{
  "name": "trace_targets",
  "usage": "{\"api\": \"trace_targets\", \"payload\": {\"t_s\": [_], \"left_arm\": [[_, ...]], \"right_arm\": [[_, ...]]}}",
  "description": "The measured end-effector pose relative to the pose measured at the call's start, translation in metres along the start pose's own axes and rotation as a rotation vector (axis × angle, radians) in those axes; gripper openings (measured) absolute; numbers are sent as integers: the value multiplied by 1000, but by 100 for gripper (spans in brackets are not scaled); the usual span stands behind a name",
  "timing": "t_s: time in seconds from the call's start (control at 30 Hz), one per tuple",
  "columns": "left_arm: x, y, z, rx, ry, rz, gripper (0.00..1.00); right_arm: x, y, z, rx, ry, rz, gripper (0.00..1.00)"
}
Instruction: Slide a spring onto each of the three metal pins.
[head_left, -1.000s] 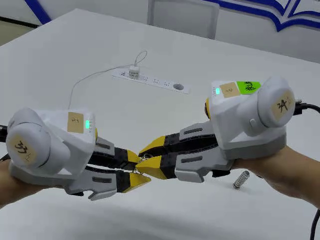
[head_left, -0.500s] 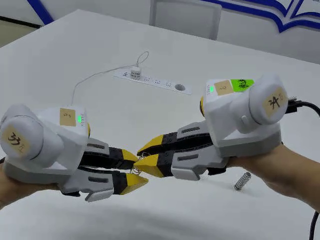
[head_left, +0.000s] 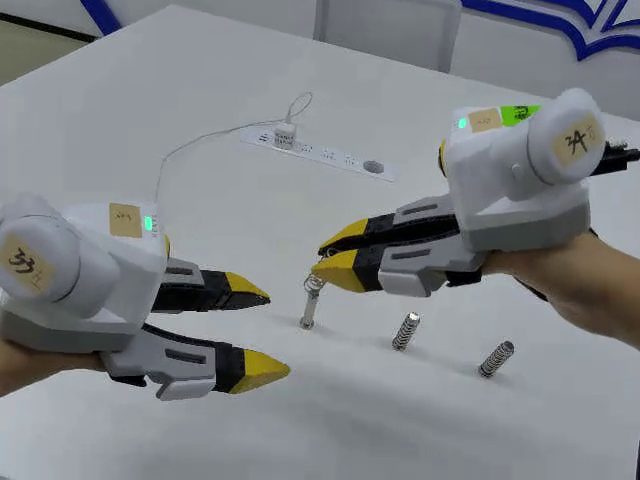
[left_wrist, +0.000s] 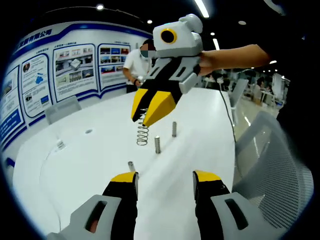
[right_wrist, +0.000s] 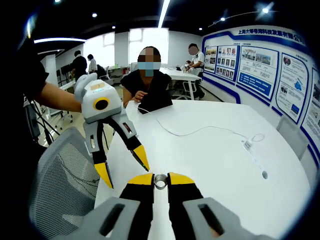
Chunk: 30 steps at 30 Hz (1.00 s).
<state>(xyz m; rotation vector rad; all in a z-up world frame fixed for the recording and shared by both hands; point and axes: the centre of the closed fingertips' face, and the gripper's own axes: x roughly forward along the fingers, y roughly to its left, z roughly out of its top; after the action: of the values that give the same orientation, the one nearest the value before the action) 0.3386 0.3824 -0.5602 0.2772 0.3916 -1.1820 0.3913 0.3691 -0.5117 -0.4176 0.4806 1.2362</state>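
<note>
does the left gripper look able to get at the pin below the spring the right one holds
Probably yes: the left gripper is open, with bare table between it and the pin. The right gripper, shut on the spring, crowds it from above only.

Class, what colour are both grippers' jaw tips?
Yellow, clearest in the head view on the left gripper and right gripper.

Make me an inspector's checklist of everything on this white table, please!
Surface: white table, smooth.
Job's things: first pin and second pin each wear a spring; third pin bare, last spring held over it.
Clutter: nothing seen.
Grippers: right gripper shut on the last spring; left gripper open, holding nothing.
Cables: power strip with white cord; black cable behind the right gripper.
Surroundings: chair at the far edge; poster wall and people beyond.
</note>
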Motion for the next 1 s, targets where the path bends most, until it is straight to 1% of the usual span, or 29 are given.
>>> {"api": "trace_targets", "payload": {"t_s": [0.07,0.13,0.23,0.3,0.33,0.37,0.4,0.5,0.57,0.67,0.7,0.77,0.83,0.93,0.97,1.0], "left_arm": [[-1,3,-1,1,3,8,51],[-2,6,-3,-11,4,18,55],[-2,9,-6,-17,9,29,57],[-2,9,-9,-20,14,30,58],[-2,9,-10,-21,16,30,58],[-2,8,-11,-22,20,31,58],[-2,9,-13,-25,22,32,58],[-1,5,-14,-45,3,32,60],[0,3,-18,-51,10,30,61],[2,2,-23,-58,23,42,65],[2,5,-24,-72,17,68,66],[3,4,-25,-76,5,80,69],[4,3,-27,-83,6,78,71],[4,2,-31,-80,23,74,71],[4,3,-32,-81,25,76,72],[3,3,-32,-86,23,77,72]], "right_arm": [[1,-10,-2,15,10,-19,10],[4,-21,-6,23,33,-48,10],[11,-29,-13,53,58,-62,10],[17,-34,-21,75,92,-68,10],[19,-35,-23,83,98,-69,10],[22,-34,-28,115,117,-62,10],[24,-34,-29,145,115,-61,10],[30,-37,-33,144,135,-69,10],[34,-39,-37,143,152,-70,10],[39,-40,-41,140,164,-72,10],[41,-40,-42,136,170,-71,10],[44,-41,-47,128,193,-72,10],[46,-41,-50,131,200,-69,10],[49,-40,-56,130,218,-59,10],[50,-39,-56,147,213,-50,10],[50,-40,-57,153,213,-51,10]]}}
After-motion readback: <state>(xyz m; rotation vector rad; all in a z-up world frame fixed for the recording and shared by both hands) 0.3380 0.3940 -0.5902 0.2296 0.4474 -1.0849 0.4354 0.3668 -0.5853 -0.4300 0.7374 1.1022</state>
